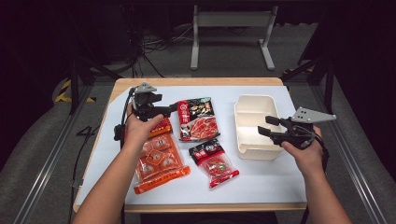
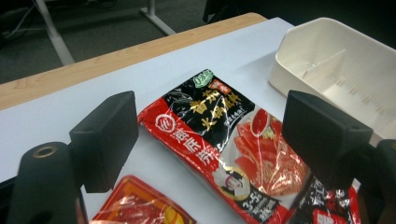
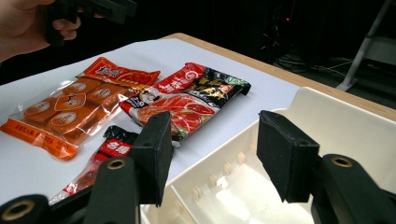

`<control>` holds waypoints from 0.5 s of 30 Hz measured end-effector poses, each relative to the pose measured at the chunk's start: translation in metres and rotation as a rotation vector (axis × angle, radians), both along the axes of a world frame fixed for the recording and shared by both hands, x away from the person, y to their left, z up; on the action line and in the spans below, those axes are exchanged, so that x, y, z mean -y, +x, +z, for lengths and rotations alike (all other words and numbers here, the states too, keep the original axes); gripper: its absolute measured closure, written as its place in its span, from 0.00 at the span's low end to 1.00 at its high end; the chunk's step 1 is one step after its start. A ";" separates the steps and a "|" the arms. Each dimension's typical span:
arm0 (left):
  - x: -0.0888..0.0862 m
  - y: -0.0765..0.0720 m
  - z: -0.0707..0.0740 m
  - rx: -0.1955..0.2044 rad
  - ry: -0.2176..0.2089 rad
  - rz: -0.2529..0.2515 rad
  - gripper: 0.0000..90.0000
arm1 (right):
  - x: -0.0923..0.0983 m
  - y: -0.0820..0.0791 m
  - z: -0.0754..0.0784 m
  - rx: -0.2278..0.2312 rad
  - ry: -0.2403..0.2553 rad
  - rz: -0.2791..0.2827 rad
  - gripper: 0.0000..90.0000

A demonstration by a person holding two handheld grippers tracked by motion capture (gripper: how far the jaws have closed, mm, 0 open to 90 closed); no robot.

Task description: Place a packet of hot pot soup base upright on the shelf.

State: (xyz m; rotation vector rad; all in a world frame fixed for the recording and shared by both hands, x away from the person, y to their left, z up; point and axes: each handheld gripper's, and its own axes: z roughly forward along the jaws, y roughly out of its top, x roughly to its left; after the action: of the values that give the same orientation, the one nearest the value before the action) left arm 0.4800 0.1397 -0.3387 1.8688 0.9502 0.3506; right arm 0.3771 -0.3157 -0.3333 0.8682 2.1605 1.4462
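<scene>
**Hovering over the red and black packet, jaws wide**

Holding the left gripper (image 1: 173,108) above the near-left part of the white table sheet (image 1: 261,177), jaws standing wide apart with nothing between the pads. Pointing across the sheet toward the red and black packet (image 1: 198,119), tips just at that packet's left edge in the high view. Looking along the jaws in the left gripper view: packet (image 2: 224,140) lying flat on the sheet between and beyond the two black fingers (image 2: 105,140), not touched by either one. Whether the tips are clearing the packet by much or little, cannot tell.

Lying just beside that packet, toward the person: the orange packet (image 1: 159,161), partly under the left hand (image 1: 140,128), and the small red packet (image 1: 215,161), close to the first packet's near corner. Resting flat on the sheet, all three.

Sitting to the right of the packets: the cream divided tray (image 1: 243,121), long side running away from the person, one partition visible inside, both compartments holding nothing.

Holding the right gripper (image 1: 264,126) at the tray's right side, jaws parted and gripping nothing, tips reaching over the tray's right rim. Seen in the right gripper view: pads (image 3: 156,154) spread above the tray's inside (image 3: 327,116), with the packets lying beyond on the sheet.
</scene>
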 end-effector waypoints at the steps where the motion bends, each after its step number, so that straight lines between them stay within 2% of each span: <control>1: 0.002 0.008 -0.001 -0.016 -0.003 0.014 0.21 | 0.001 0.000 0.000 0.000 -0.001 -0.002 0.51; 4: 0.004 0.015 -0.003 -0.024 -0.004 0.025 0.21 | 0.001 -0.002 0.000 -0.001 -0.002 -0.008 0.51; 7: 0.006 0.028 -0.002 -0.003 0.043 0.051 0.23 | 0.002 -0.005 0.001 0.004 -0.007 -0.013 0.51; 11: 0.005 0.037 -0.001 -0.002 0.033 0.047 0.25 | 0.005 -0.009 0.002 0.011 -0.010 -0.019 0.50; 15: 0.003 0.046 -0.003 -0.019 0.009 0.057 0.25 | 0.008 -0.012 0.001 0.008 -0.008 -0.033 0.50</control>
State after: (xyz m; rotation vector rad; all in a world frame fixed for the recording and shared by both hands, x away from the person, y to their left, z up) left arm 0.5258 0.1364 -0.3412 1.8589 1.0177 0.3723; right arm 0.3651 -0.3241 -0.3320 0.8896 2.1345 1.4214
